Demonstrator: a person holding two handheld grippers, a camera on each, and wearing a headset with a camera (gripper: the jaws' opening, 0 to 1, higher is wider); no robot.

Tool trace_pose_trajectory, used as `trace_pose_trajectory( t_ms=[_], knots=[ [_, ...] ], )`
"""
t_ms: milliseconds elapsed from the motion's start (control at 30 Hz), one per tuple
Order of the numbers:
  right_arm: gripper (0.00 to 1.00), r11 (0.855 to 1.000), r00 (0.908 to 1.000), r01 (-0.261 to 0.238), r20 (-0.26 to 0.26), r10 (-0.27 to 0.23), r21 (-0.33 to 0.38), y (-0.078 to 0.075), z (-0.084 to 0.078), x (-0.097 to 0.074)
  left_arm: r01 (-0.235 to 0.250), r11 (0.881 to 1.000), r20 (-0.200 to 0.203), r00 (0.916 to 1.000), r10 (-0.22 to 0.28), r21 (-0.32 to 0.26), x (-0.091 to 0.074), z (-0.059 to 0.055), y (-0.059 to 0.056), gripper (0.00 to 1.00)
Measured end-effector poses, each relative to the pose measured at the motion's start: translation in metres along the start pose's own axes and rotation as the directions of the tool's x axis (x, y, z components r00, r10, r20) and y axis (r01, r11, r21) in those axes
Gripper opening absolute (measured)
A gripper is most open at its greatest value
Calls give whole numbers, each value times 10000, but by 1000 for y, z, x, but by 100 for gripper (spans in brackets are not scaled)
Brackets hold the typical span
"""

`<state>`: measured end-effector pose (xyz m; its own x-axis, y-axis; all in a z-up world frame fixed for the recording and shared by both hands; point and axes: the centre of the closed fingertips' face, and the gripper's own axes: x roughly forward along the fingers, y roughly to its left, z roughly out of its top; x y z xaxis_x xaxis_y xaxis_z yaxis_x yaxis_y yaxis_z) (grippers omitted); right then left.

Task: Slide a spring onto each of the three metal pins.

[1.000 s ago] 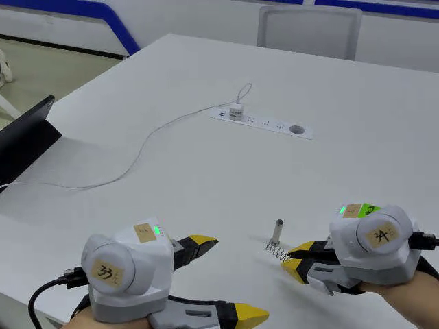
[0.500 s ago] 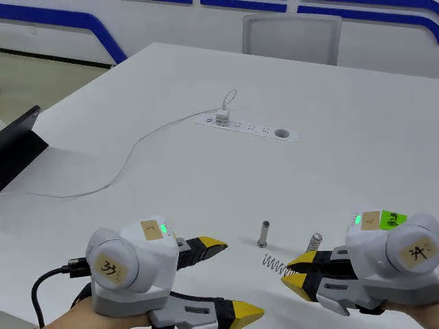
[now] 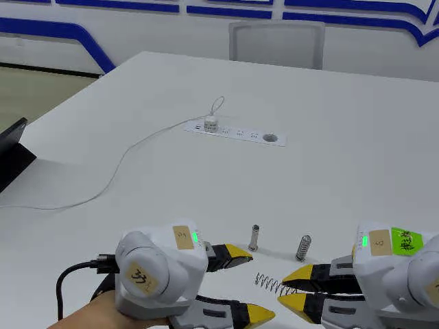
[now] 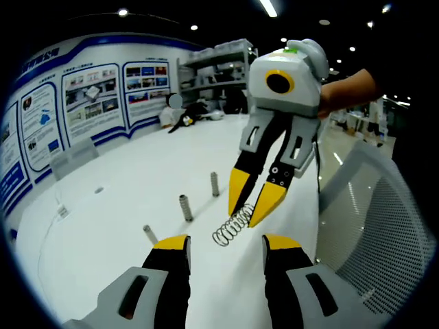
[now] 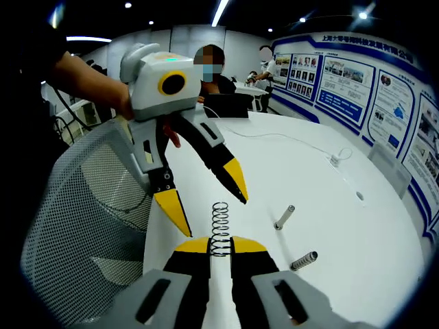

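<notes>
A loose spring (image 3: pixel 271 282) lies level just above the white table, one end held in my right gripper (image 3: pixel 293 289), whose jaws are shut on it; the spring (image 5: pixel 219 226) sticks straight out from that gripper (image 5: pixel 221 247). My left gripper (image 3: pixel 252 282) is open, its yellow tips above and below the spring's free end (image 4: pixel 232 226). A bare metal pin (image 3: pixel 254 237) stands just beyond. To its right a pin (image 3: pixel 303 247) carries a spring. In the left gripper view a third pin (image 4: pixel 215 184) stands past those two.
A white power strip (image 3: pixel 236 133) with a plugged charger (image 3: pixel 210 125) and its trailing cable (image 3: pixel 116 171) lies mid-table. A grey chair (image 3: pixel 276 42) stands at the far edge, a dark screen (image 3: pixel 10 154) at the left edge. A mesh chair (image 5: pixel 89 226) sits behind the near edge.
My right gripper has drawn the spring back from the bare pin's base toward me. The left gripper has come in closer to the spring. The head camera has turned, bringing the sprung pin into view.
</notes>
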<state>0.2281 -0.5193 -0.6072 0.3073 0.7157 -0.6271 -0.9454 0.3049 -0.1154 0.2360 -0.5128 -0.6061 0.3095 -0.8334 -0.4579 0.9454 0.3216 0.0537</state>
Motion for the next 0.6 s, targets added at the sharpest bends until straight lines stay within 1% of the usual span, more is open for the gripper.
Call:
trace_pose_trajectory(
  t_ms=[67,100,200,233,300,400,433,467,600],
  knots=[
    [11,9994,9999,-122,-7,121,-318,3,1,-1,84,9997,-225,9997,-78,243,2,-2,-1,39],
    [11,9993,9999,-163,-8,162,-336,3,2,-1,131,9996,-232,9997,-125,245,2,-2,-2,37],
    [11,9967,9993,-351,-119,343,-729,7,3,-2,285,9991,-223,9994,-278,329,3,0,-6,33],
    [11,9944,9990,-417,-173,402,-973,9,3,-2,385,9981,-301,9989,-371,479,4,0,-9,31],
    [11,9922,9985,-500,-288,470,-1142,11,3,-1,574,9957,-424,9976,-545,726,5,0,-13,25],
    [11,9862,9969,-676,-498,607,-1508,15,0,0,671,9930,-541,9966,-620,970,7,0,-16,18],
    [11,9860,9971,-640,-509,568,-1542,14,0,0,862,9907,-729,9942,-788,1049,7,-2,-19,15],
    [11,9828,9955,-799,-636,701,-1662,17,-2,-1,853,9846,-1012,9924,-702,1526,6,-6,-17,14],
    [11,9800,9948,-862,-691,749,-1792,18,-3,0,969,9796,-1002,9917,-800,1762,6,-6,-22,13]
  ],
)
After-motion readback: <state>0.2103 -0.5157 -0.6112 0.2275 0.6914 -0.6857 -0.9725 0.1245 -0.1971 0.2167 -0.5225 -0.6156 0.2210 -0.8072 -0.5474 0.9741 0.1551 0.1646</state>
